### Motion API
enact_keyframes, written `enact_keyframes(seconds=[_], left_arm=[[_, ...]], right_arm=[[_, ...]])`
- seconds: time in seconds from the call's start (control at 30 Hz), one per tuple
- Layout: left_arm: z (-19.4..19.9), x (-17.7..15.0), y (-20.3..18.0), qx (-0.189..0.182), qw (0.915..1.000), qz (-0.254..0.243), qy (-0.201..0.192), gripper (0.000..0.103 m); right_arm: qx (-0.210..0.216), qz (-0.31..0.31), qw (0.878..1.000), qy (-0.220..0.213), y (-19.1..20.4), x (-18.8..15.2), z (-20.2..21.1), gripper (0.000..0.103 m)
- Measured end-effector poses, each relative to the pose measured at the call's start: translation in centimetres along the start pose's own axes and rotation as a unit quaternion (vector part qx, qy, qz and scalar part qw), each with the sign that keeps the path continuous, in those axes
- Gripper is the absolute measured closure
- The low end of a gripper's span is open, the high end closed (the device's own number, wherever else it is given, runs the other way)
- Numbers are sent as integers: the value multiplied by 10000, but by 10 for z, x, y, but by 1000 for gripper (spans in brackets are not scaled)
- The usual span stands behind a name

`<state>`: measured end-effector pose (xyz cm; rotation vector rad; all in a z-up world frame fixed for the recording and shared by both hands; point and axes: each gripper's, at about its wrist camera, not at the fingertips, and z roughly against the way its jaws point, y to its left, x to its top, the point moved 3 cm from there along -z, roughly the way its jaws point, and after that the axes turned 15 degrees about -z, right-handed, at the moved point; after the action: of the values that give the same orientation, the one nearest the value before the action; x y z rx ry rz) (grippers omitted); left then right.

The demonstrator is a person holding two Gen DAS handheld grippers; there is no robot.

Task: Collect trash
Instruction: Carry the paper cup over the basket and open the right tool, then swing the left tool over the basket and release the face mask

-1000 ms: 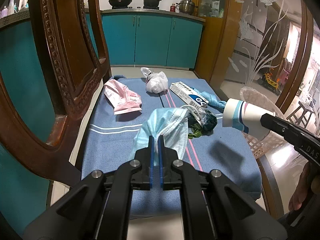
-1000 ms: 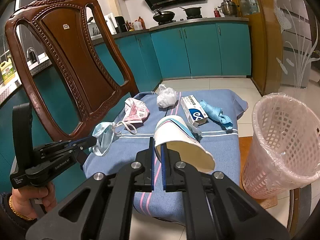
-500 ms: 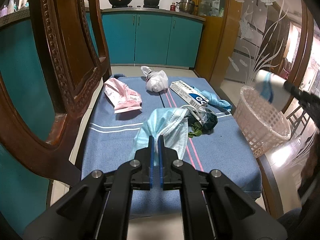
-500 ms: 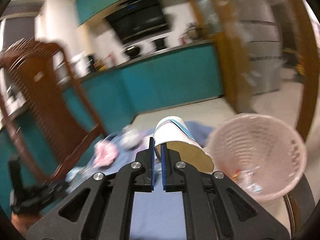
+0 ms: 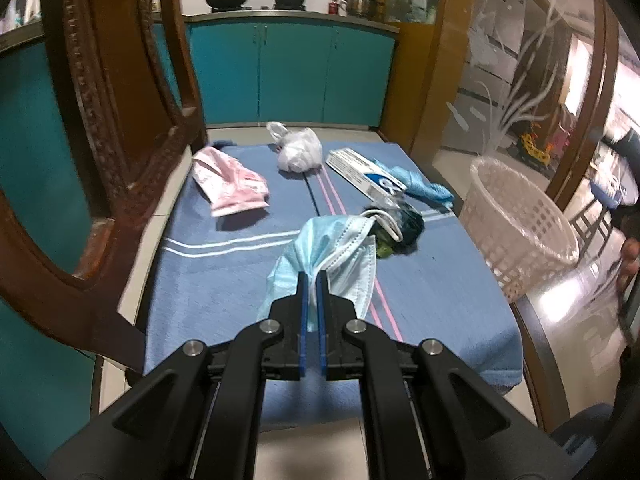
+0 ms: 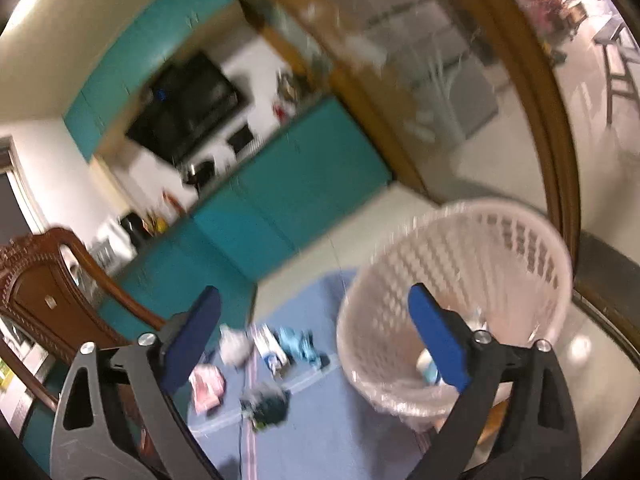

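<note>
Only a blue-and-white logo shows on the carton (image 5: 366, 170); its small print is too blurred to read.

Teal cabinets (image 5: 288, 76), carved wooden chair (image 5: 100, 92) (dark), tiled floor (image 6: 352, 216).

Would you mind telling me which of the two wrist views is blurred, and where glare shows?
Right wrist view: smeared by motion, cabinets and pink basket soft, only the right gripper crisp. Left wrist view: mostly sharp on the blue face mask, with glare on the floor beside the basket.

One basket (image 5: 520, 216), two face masks (image 5: 332, 256) (image 5: 230, 182), one tied white bag (image 5: 298, 150), one carton (image 5: 366, 174).
</note>
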<state>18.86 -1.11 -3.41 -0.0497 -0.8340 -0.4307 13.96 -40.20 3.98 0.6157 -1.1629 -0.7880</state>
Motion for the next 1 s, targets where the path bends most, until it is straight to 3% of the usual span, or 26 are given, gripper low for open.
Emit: enact_keyframes(seconds=[0.17, 0.27, 0.4, 0.43, 0.47, 0.53, 0.7, 0.87, 1.0], left_arm=[[-7, 20, -43, -379, 9989, -268, -76, 98], [-15, 57, -95, -833, 9948, -542, -211, 98], [-37, 131, -182, -1359, 9847, -978, -474, 95], [-47, 146, -202, -1493, 9819, -1067, -461, 88], [-61, 157, -220, -1497, 9809, -1195, -344, 59], [-84, 162, -237, -1199, 9846, -1275, -9, 26], [-71, 139, -210, -1094, 9885, -1038, -100, 24], [-23, 92, -123, -479, 9950, -850, -228, 18], [10, 48, -53, -133, 9987, -452, -210, 17]], right_arm=[[4, 59, 9958, -911, -2, 15, 29, 9], [-55, -162, 9895, -1433, -13, 27, 44, 7], [-48, -458, 9844, -1696, -26, 36, 54, 7], [-79, -486, 9831, -1766, -28, 37, 55, 7], [-110, -491, 9824, -1801, -29, 39, 55, 7], [-158, -484, 9842, -1695, -32, 40, 50, 7], [-114, -325, 9919, -1224, -24, 34, 35, 7], [-108, 387, 9989, -226, 9, -1, 0, 7], [-40, 1166, 9920, 482, 44, -49, -18, 7]])
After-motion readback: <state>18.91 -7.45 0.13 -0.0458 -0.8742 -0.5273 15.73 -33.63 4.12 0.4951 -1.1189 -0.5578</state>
